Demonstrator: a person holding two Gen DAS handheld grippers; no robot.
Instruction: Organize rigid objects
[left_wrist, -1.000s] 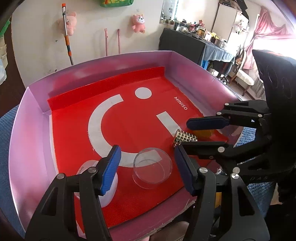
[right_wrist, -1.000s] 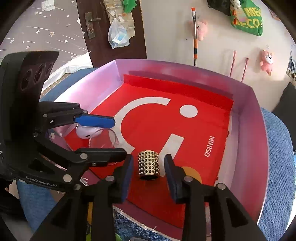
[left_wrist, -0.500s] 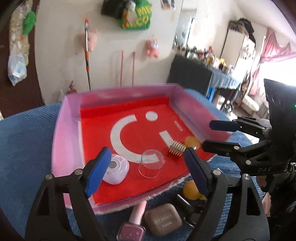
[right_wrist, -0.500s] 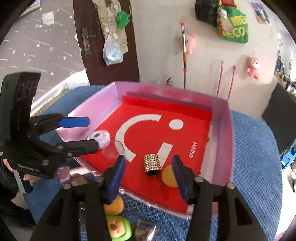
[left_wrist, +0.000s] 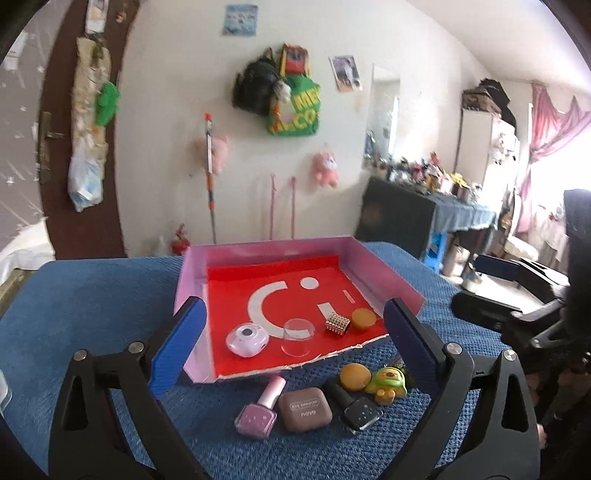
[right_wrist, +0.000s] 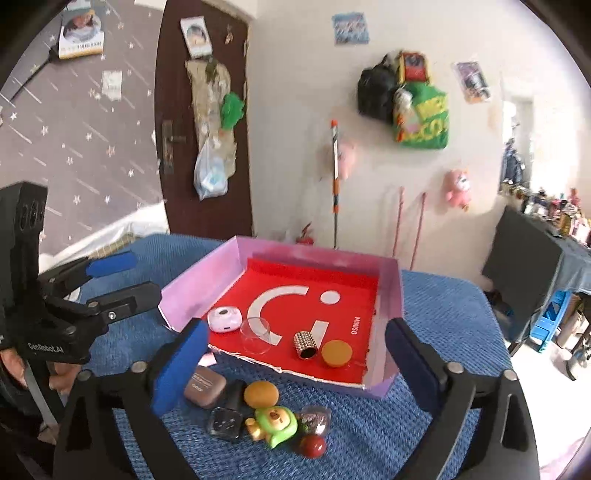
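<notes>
One tray (left_wrist: 384, 280), four items inside, perhaps seven loose on the blue cloth (left_wrist: 92, 295)

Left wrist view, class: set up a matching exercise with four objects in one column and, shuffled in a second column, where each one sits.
Objects:
1. clear cup
2. studded cylinder
3. eye shadow case
4. green toy

Places:
A. on the blue cloth, between the two nail polish bottles
B. in the tray, beside the white round gadget
C. on the blue cloth, right of the tan disc outside the tray
D. in the tray, beside the tan disc there

Pairs: 1-B, 2-D, 3-A, 4-C
</notes>
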